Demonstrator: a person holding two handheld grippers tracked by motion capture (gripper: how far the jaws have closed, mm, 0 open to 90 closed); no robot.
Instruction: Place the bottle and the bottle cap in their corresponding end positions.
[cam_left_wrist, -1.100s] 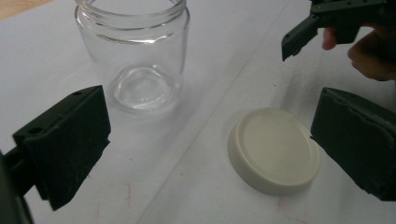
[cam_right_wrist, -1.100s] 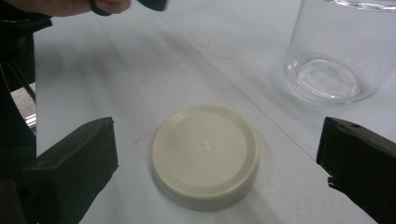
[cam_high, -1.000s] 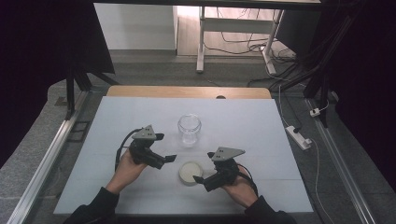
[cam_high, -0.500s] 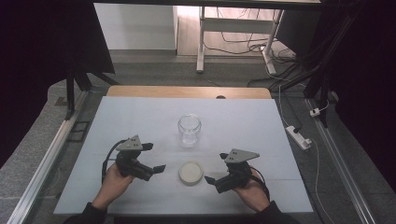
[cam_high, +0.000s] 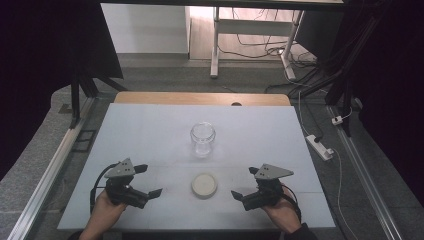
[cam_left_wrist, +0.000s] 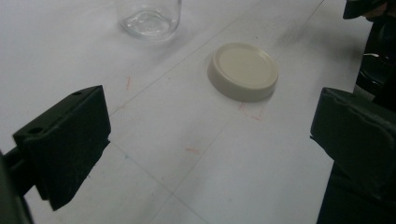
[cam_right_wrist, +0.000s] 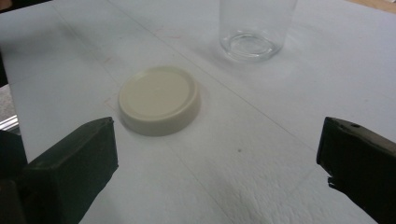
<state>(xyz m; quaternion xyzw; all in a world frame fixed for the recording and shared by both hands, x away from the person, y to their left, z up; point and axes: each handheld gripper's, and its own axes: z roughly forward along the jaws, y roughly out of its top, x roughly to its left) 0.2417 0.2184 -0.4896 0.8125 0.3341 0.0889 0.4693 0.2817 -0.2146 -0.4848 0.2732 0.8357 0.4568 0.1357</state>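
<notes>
A: So, where's everything rel. to the jar (cam_high: 202, 138)?

B: Jar stands upright, mouth up, no cap, mid-table (cam_high: 150, 130). Lid (cam_high: 204, 184) lies flat just in front of it, toward the person, not touching. Left gripper (cam_high: 148, 181) is off to the lid's left, right gripper (cam_high: 239, 196) to its right, both near the table's front edge, well short of the jar.

A: Jaws?

B: Both sets wide apart, nothing between them. The left gripper view and right gripper view each show open air over the tabletop, w/ the lid (cam_left_wrist: 243, 71) ahead.

A: Which way does the lid point?

B: Flat top faces up, open side down, I'd judge from its smooth face (cam_right_wrist: 159, 99). It's round, so no long axis in plan; its axis runs vertical, same as the jar's.

A: Risks?

B: Lid is low and thin, so jaws coming in flat could scrape the table or skid it away instead of pinching the rim. Glass jar (cam_right_wrist: 254, 29) is prob. light & slick; if one gripper doesn't steady it, pressing or twisting the lid on could tip or spin it. An off-centre drop would cock the lid on the mouth.
</notes>
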